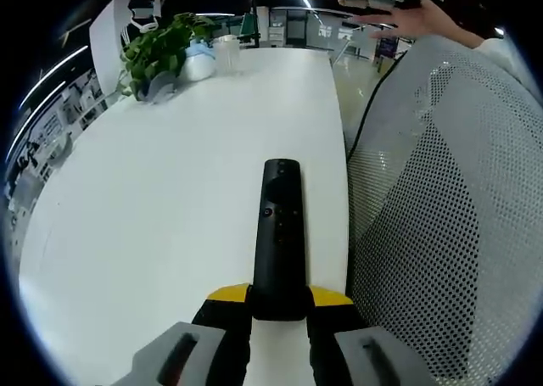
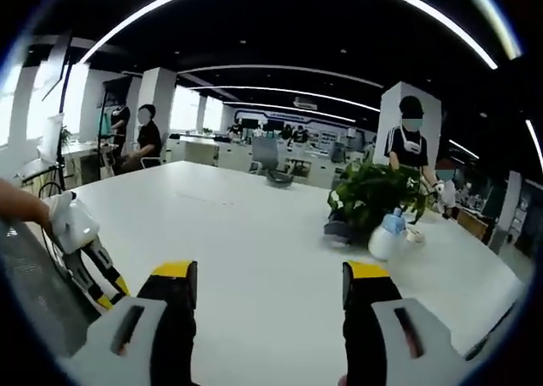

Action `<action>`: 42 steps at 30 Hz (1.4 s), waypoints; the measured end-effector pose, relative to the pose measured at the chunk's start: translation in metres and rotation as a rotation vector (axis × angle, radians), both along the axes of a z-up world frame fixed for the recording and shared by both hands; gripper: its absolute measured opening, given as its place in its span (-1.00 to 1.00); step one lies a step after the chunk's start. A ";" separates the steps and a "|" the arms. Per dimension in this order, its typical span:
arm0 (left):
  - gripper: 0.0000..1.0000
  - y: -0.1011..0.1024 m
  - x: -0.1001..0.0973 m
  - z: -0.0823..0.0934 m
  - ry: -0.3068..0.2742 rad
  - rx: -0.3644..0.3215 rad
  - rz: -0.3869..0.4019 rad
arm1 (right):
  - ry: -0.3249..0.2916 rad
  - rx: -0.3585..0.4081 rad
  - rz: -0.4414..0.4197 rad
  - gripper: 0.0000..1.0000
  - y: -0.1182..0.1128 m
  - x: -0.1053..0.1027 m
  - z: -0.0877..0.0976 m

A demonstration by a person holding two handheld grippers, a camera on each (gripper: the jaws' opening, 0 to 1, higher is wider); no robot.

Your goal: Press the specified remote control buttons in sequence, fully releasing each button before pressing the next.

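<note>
Your left gripper (image 1: pixel 280 305) is clamped on the near end of the black remote control (image 1: pixel 279 233), which runs forward from the jaws above the white table (image 1: pixel 153 216). Your right gripper (image 2: pixel 270 297) hangs wide apart, holding nothing, over that table toward the potted plant (image 2: pixel 373 198).

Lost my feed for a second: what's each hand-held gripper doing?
Left hand-held gripper: closed on the black remote control.
Right hand-held gripper: open, holding nothing, over the white table.

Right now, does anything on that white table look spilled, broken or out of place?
Nothing stands out. The black remote is held straight in the left gripper over the white table, and the potted plant and spray bottle stand upright. The right gripper is open and empty.
</note>
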State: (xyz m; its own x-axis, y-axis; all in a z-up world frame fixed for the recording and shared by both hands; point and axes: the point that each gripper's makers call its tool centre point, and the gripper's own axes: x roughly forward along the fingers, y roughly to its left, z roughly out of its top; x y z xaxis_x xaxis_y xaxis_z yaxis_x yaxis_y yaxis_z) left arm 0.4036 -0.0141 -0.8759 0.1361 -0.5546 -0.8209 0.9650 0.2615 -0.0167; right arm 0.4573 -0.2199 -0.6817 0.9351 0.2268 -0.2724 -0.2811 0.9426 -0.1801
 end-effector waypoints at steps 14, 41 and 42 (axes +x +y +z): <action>-0.52 0.000 0.004 0.000 0.001 0.017 -0.035 | 0.027 -0.023 0.000 0.31 0.000 -0.003 -0.003; -0.52 0.012 0.046 -0.002 0.016 0.131 -0.075 | 0.091 -0.042 -0.001 0.06 -0.002 -0.005 -0.014; -0.52 0.013 0.049 -0.002 0.015 0.131 -0.076 | 0.089 -0.040 -0.003 0.06 -0.002 -0.005 -0.013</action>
